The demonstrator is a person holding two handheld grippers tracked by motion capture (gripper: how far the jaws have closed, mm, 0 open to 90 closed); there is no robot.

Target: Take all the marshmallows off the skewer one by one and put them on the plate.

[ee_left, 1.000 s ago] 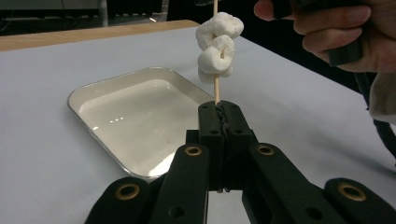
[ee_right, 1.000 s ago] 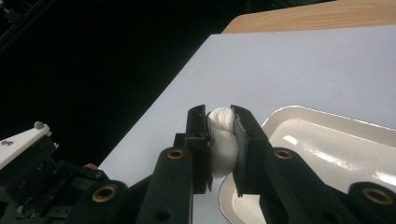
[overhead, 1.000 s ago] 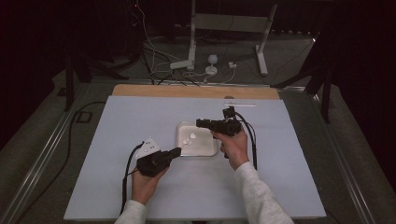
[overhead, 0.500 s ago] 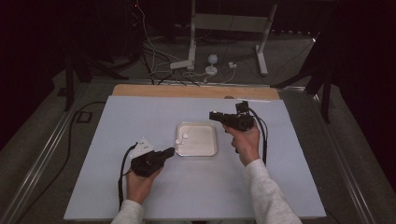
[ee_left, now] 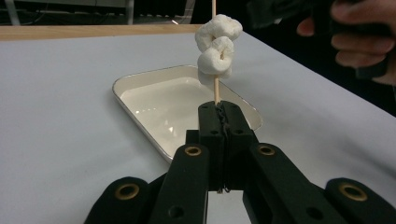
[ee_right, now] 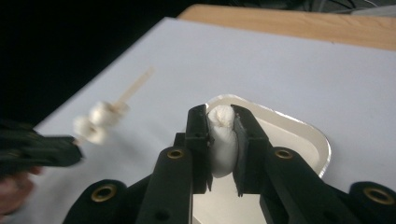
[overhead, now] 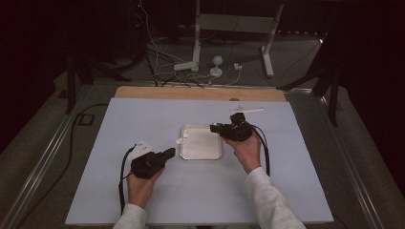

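i'm looking down at a pale blue table top (overhead: 200, 200) with a wooden strip (overhead: 200, 93) running along its far edge. beyond it, a grey floor (overhead: 296, 62) is lying in dim light, a white metal stand (overhead: 234, 28) is standing there, and cables (overhead: 157, 62) are trailing across. the rest is fading into darkness.

Right claw (overhead: 216, 128) back beside tray (overhead: 201, 153); left claw (overhead: 171, 152) edged nearer
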